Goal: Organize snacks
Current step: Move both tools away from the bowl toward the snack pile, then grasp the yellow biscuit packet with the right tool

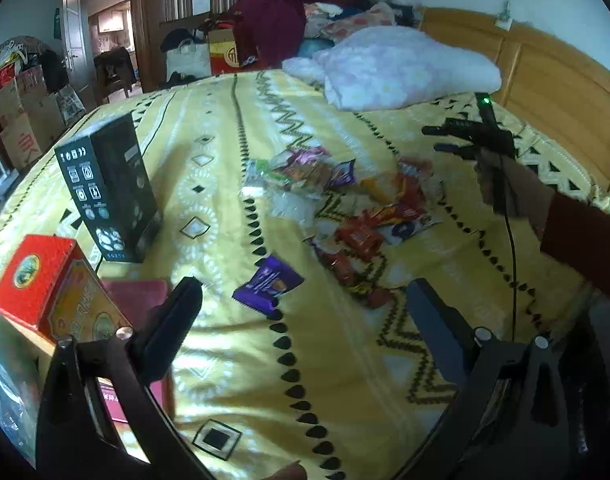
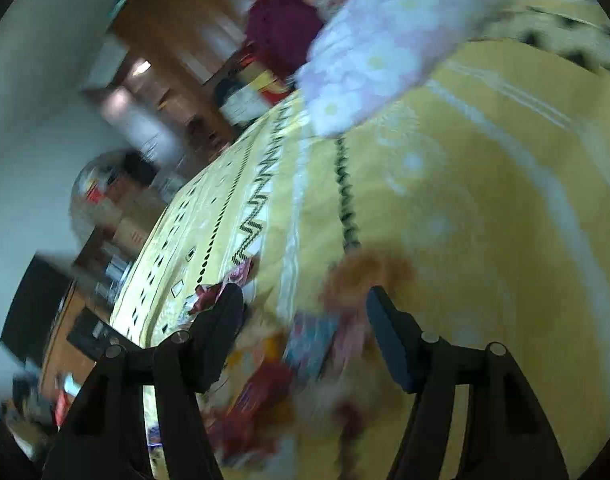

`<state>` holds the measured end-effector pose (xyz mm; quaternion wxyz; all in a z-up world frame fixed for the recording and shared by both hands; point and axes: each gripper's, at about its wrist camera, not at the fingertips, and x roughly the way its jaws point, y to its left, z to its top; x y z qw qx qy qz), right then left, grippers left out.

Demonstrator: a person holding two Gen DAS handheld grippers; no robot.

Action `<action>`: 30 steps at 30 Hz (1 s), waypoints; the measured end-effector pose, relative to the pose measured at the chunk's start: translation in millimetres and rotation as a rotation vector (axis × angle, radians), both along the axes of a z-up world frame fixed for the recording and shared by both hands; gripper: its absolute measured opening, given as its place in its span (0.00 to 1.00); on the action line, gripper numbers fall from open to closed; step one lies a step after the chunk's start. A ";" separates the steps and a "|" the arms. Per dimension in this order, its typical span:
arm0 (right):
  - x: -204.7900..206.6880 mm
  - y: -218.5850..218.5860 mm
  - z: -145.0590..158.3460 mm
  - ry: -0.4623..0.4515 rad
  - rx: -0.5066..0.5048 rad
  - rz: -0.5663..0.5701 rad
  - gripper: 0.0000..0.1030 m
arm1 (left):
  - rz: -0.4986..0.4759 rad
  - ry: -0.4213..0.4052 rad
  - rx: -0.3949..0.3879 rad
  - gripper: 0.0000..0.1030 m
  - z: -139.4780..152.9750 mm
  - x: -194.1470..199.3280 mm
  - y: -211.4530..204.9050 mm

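Observation:
Several snack packets (image 1: 345,200) lie scattered on the yellow patterned bedspread (image 1: 345,360). A purple packet (image 1: 268,283) lies apart, just beyond my left gripper (image 1: 305,300), which is open and empty. A black box (image 1: 109,188) stands upright at the left, and a red and orange box (image 1: 53,288) lies beside my left finger (image 1: 173,320). My right gripper (image 1: 441,139) shows in the left wrist view, held above the bed to the right of the pile. In the blurred right wrist view it (image 2: 305,300) is open above the snack packets (image 2: 285,360).
A white pillow (image 1: 401,66) lies at the bed's far end by the wooden headboard (image 1: 545,68). Clothes and bags (image 1: 273,20) are piled beyond the bed. Cardboard boxes (image 1: 21,120) stand at the left. A dark red flat box (image 1: 137,296) lies under my left finger.

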<state>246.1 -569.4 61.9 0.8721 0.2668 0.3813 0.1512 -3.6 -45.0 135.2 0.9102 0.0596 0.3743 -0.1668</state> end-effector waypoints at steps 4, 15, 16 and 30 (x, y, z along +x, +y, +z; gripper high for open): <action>43.6 5.5 -34.9 0.032 0.023 0.112 0.66 | 0.008 0.017 -0.007 0.99 -12.3 9.1 1.6; 17.1 83.1 -55.7 -0.028 0.203 0.300 0.67 | 0.020 0.071 -0.062 0.99 -26.8 13.3 5.5; 13.3 95.0 -54.0 -0.031 0.197 0.320 0.67 | 0.027 0.075 -0.074 0.99 -25.9 12.4 7.9; -15.5 139.8 21.6 -0.065 -0.010 0.420 0.74 | 0.054 0.062 -0.100 0.99 -21.6 3.2 24.6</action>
